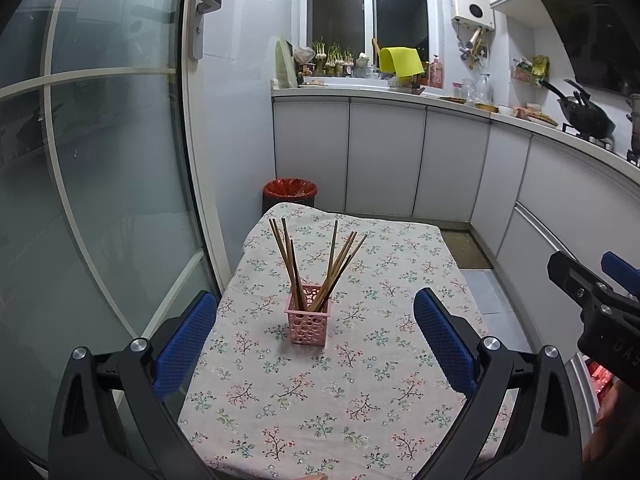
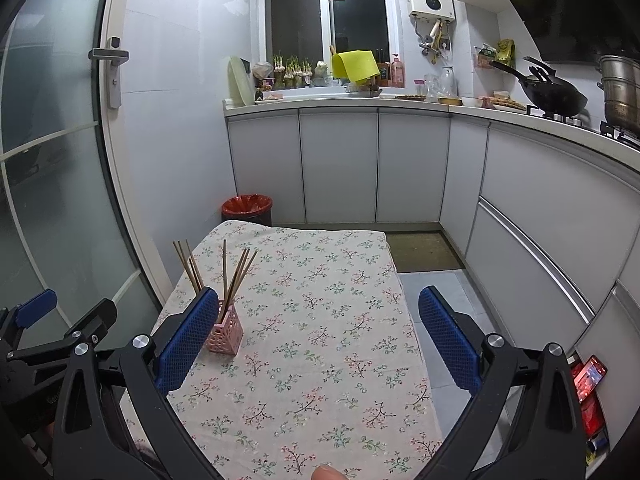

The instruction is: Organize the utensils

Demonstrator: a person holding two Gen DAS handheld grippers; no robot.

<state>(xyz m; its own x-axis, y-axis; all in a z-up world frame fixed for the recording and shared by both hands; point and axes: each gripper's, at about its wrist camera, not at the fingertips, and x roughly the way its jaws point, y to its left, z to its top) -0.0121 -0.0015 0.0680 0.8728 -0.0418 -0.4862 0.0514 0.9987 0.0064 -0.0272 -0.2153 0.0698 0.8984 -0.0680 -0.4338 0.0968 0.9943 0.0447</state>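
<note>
Fingers (image 1: 184,344) of the left gripper (image 1: 314,338) are spread wide and nothing is held between them; the fingers (image 2: 450,340) of the right gripper (image 2: 318,338) are likewise wide apart and empty. In the left wrist view the holder (image 1: 307,322) is framed almost midway between the blue pads, ahead of them and not touched. In the right wrist view it is seen low at the left, partly hidden behind the left pad, well off the line between the pads. Chopsticks (image 1: 316,264) are stood in the holder, fanned outward and leaning on its rim. They are judged light, stiff, thin and rather smooth, so a slip or a roll between the pads may be expected; a hold on the upper shafts, above the rim, would be favoured. The holder is judged light, perforated plastic, easily tipped if a stick is dragged sideways. It is stood on the table (image 1: 360,400), toward its left half, under a floral cloth.
</note>
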